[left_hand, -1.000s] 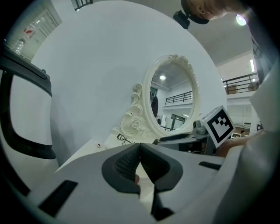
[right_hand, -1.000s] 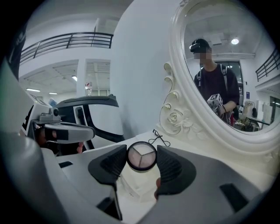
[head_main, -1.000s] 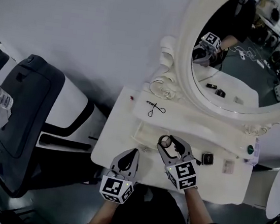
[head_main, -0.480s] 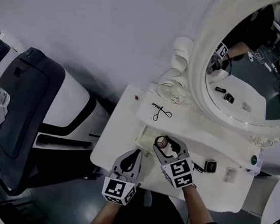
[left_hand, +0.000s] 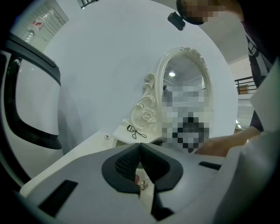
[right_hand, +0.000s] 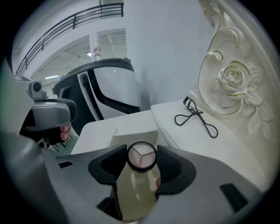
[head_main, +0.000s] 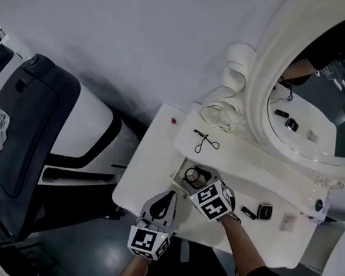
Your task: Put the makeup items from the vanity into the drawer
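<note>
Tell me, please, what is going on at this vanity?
A person holds a two-jaw tool in each hand. The right tool grips a small round compact with pale pans over the open drawer of the white vanity. The left tool is shut on nothing near the vanity's front edge. A black metal eyelash curler lies on the raised shelf and a small dark square case on the top, neither yet put away.
</note>
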Action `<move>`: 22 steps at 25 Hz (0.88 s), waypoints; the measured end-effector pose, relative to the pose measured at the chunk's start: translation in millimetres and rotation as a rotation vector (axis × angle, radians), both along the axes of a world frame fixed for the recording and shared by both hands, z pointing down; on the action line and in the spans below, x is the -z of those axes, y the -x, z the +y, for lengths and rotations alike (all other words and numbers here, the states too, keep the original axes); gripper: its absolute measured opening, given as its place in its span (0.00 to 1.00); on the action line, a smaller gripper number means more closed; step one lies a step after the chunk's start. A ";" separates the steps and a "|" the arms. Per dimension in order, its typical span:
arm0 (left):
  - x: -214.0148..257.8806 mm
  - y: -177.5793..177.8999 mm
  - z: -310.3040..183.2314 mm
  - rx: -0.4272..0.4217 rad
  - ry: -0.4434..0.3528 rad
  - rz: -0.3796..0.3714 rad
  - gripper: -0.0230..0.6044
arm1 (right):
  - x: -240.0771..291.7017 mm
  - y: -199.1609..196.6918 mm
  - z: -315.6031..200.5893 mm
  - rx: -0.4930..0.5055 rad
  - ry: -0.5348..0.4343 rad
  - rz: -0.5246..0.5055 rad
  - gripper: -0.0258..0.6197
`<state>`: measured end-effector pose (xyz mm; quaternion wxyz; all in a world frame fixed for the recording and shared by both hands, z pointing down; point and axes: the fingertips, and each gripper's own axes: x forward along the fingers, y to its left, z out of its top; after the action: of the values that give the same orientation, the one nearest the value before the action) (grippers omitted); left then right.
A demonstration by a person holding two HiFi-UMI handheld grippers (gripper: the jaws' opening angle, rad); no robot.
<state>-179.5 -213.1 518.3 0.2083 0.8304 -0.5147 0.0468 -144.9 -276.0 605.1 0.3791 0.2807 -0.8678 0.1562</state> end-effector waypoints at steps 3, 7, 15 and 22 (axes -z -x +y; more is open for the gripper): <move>-5.6 4.3 -0.7 0.014 0.012 0.001 0.06 | -5.4 4.9 -1.5 0.049 0.019 0.053 0.40; -6.7 5.8 0.8 0.021 0.018 0.002 0.06 | -6.5 5.6 0.6 0.066 0.021 0.061 0.40; -3.9 7.0 1.0 0.019 0.012 0.002 0.06 | 1.1 4.6 -1.1 0.045 -0.013 0.019 0.40; 10.6 4.3 3.8 -0.008 -0.017 0.000 0.06 | 46.2 -6.3 5.6 -0.023 -0.142 -0.086 0.30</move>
<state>-183.7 -209.3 507.7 0.2011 0.8342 -0.5116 0.0436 -138.6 -270.5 558.9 0.3191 0.3098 -0.8888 0.1106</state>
